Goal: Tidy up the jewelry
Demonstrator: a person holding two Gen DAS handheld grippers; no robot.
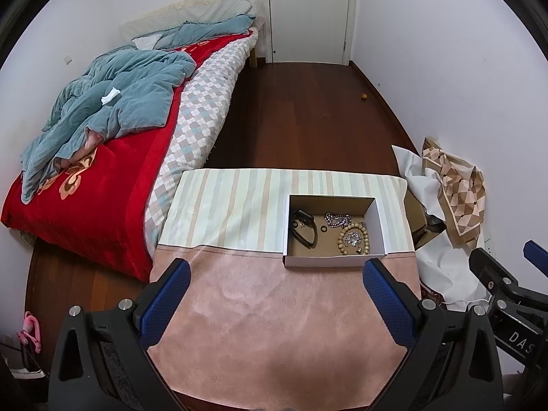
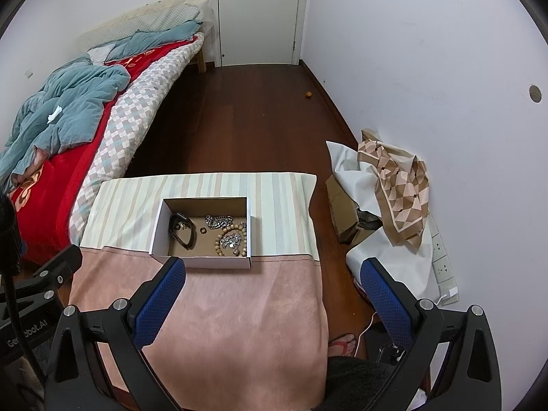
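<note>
A shallow cardboard box (image 1: 334, 260) (image 2: 202, 262) sits on the cloth-covered table (image 1: 260, 308) (image 2: 233, 308). Inside lie a black band (image 1: 303, 227) (image 2: 183, 229), a silver chain (image 1: 337, 220) (image 2: 219, 222), a small dark ring (image 1: 322, 228) (image 2: 202, 230) and a wooden bead bracelet (image 1: 354, 239) (image 2: 233, 239) with a silver piece in its middle. My left gripper (image 1: 275, 275) is open and empty, held above the table in front of the box. My right gripper (image 2: 274, 274) is open and empty, near the table's right edge.
A bed (image 1: 113, 157) (image 2: 68, 130) with a red blanket and blue quilt stands to the left. A heap of cloth and cardboard (image 1: 445, 198) (image 2: 387, 188) lies on the floor at right. A white door (image 1: 308, 13) (image 2: 260, 13) is at the back. A foot in a sandal (image 2: 342, 342) is beside the table.
</note>
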